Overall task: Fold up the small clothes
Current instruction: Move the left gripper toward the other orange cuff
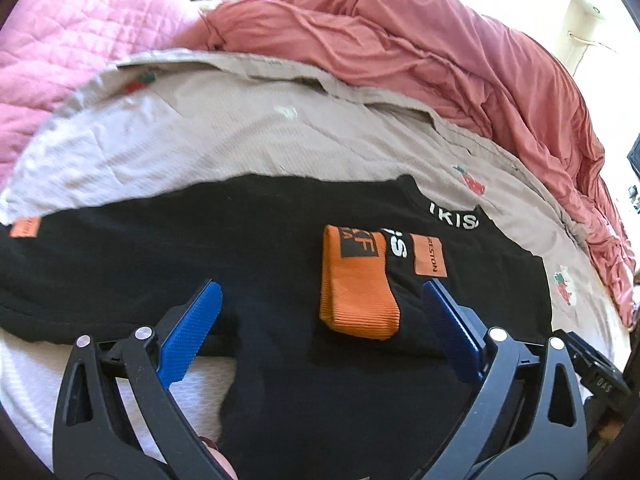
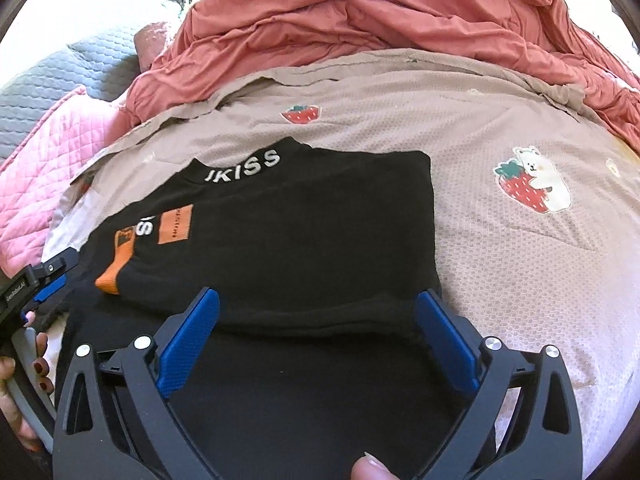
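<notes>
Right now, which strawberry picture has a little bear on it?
The big strawberry right of the black top; the small strawberry above it has none.

Left gripper (image 1: 320, 300), right gripper (image 2: 318, 312) agape

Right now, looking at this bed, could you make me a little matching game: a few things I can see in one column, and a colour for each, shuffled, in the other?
Things:
1. sweater
2. sleeve cuff
3. crumpled duvet
4. gripper fingers

Colours:
A. blue
B. salmon red
C. black
D. orange

Pairs: 1-C, 2-D, 3-B, 4-A
</notes>
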Motion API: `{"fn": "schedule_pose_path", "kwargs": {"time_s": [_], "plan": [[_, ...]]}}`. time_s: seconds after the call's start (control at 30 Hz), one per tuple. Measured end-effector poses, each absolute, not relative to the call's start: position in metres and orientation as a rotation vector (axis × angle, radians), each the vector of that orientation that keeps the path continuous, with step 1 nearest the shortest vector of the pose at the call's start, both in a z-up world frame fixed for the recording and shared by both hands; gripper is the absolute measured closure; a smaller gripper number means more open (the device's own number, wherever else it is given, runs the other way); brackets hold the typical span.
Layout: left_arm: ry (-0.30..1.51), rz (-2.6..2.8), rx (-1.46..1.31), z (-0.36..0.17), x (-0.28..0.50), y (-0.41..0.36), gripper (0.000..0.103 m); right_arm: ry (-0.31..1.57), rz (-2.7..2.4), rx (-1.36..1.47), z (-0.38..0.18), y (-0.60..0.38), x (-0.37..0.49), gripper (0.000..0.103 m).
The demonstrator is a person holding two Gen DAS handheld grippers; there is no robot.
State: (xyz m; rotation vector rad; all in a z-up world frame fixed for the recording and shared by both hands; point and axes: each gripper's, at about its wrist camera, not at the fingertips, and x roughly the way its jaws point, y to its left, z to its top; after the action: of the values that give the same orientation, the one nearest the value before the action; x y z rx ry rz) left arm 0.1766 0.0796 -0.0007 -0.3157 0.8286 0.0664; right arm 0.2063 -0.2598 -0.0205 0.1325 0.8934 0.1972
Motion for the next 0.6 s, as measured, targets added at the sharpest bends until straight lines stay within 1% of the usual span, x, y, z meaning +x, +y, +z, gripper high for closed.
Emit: {"fn": "schedule_pose_path", "kwargs": {"time_s": [0.33,0.6], "plan": [[0.783,0.144,-0.276,0.01,0.138,0.104,0.01,0.837,0.262,0.128,0.008,-0.246,0.19,0.005],[0.763,0.192,-0.27,0.011,0.101,0.134,0.01,0.808,0.346,0.099,0.025,-0.215,0.176,0.005]]}}
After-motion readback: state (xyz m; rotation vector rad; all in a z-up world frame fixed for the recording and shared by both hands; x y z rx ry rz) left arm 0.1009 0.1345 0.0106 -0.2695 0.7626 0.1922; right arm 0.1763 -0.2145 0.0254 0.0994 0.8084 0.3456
